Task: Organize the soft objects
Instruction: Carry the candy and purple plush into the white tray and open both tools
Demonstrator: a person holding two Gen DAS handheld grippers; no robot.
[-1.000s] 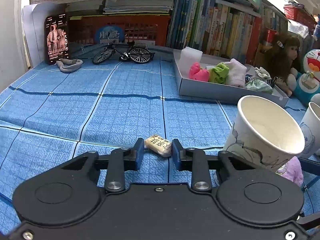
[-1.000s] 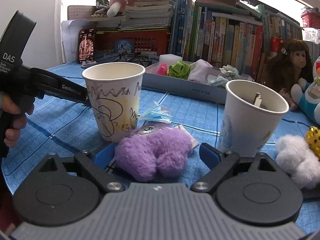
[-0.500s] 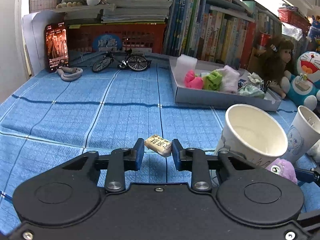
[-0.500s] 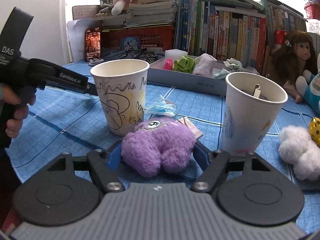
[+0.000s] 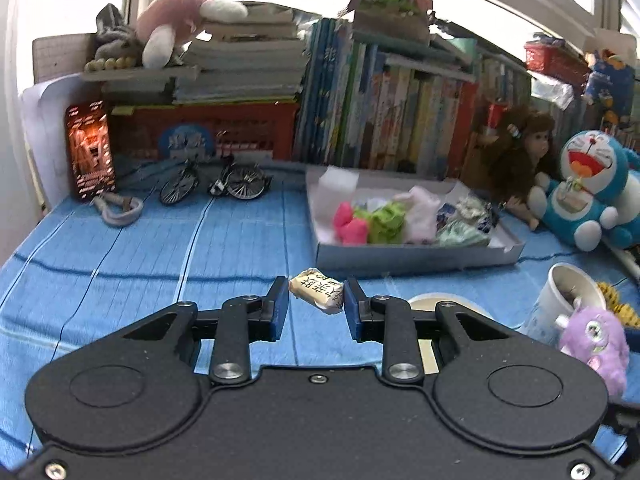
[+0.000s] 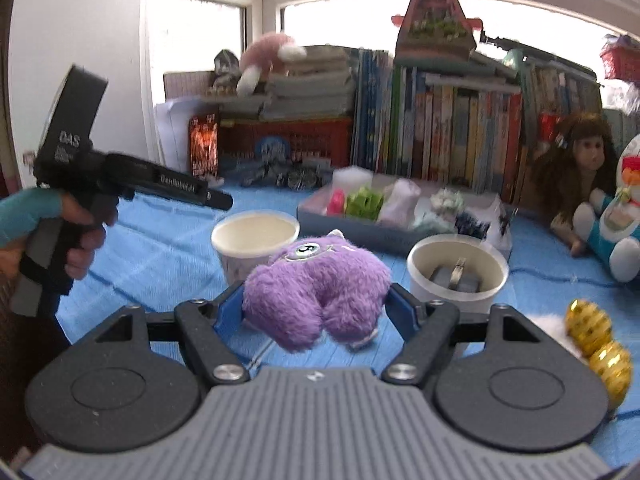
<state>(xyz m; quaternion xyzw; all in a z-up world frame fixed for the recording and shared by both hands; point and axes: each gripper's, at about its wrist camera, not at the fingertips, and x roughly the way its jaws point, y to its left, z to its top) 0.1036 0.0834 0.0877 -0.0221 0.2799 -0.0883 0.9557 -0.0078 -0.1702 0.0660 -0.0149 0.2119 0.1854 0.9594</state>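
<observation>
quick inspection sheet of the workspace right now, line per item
surface: table under a blue checked cloth, creased in places.
job's things: small wrapped packet held in the left claw; purple plush held in the right claw, its feet hanging clear of the cloth; grey tray holding pink, green and pale soft items.
clutter: two paper cups, the right one holding a small dark object; gold balls; model bicycle.
grippers: left claw shut on the packet; right claw has just been closing and now presses the plush on both sides.
cables: nothing seen.
surroundings: row of books, red crate, brown doll, blue cat plush, bright window behind.
</observation>
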